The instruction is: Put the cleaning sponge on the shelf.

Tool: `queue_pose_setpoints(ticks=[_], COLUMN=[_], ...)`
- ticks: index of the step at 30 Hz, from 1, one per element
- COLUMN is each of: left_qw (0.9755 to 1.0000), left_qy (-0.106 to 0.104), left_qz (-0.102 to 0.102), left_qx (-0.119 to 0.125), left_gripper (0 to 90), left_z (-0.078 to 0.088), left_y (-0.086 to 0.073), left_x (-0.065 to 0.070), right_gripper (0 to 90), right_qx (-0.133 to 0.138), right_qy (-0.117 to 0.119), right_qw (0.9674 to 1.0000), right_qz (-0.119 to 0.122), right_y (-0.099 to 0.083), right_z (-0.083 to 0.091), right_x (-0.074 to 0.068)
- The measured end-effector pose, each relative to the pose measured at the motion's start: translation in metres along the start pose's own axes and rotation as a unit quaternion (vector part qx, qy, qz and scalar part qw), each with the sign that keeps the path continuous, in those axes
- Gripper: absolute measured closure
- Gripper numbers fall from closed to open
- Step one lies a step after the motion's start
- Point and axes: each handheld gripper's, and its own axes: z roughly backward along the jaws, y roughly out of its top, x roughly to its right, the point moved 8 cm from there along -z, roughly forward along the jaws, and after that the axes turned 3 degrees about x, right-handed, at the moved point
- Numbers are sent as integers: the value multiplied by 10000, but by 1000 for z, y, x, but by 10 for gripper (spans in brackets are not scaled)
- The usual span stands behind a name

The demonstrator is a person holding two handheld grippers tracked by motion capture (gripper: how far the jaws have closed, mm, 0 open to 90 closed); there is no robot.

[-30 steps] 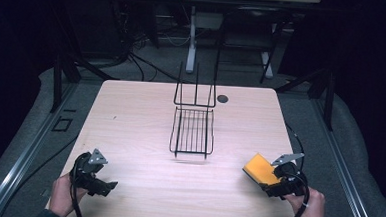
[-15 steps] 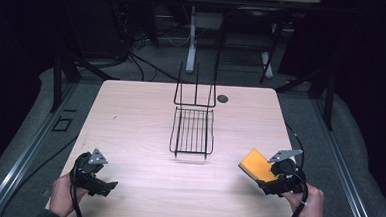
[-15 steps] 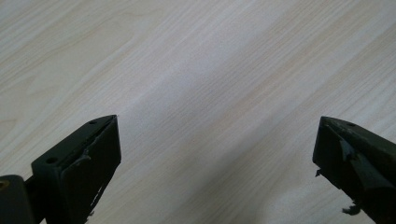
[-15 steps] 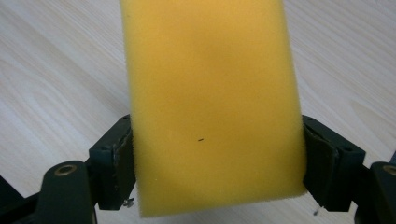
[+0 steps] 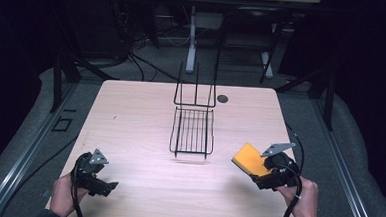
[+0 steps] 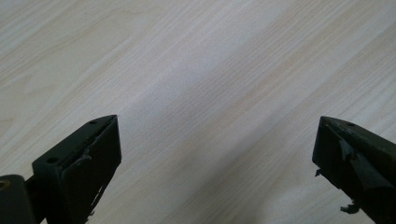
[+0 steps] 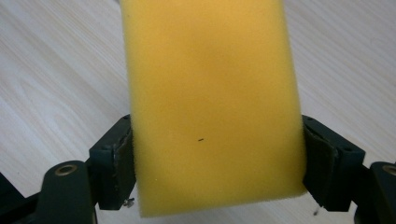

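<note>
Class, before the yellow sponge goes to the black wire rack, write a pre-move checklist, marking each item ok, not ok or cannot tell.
1. Yellow foam sponge clamped on both sides by the right gripper: ok.
2. Left gripper open, holding nothing: ok.
3. Black wire rack empty: ok.
4. Light wooden table bare between sponge and rack: ok.
5. Sponge lifted off the table: cannot tell.
</note>
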Motion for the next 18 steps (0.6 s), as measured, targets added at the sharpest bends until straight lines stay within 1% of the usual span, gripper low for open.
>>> queue_pose_setpoints(ticks=[1, 10, 15, 17, 18], left_qw=[10000, 10000, 10000, 10000, 10000], left_qy=[5, 23, 15, -6, 0], left_qz=[24, 15, 23, 11, 5], left_qx=[8, 1, -1, 1, -11], left_gripper=[15, 16, 16, 16, 16], left_z=[0, 0, 0, 0, -1], left_y=[0, 0, 0, 0, 0], left_x=[0, -1, 0, 0, 0], right_gripper=[226, 227, 227, 227, 227], right_qx=[7, 72, 36, 15, 32], right_qy=[9, -2, -25, -52, -48], right_qw=[10000, 9998, 9996, 9992, 9992], right_qz=[18, 179, 292, 389, 386], right_y=[5, 24, 32, 38, 40], right_z=[0, 1, 2, 2, 2], right_x=[0, -2, -3, -3, -4])
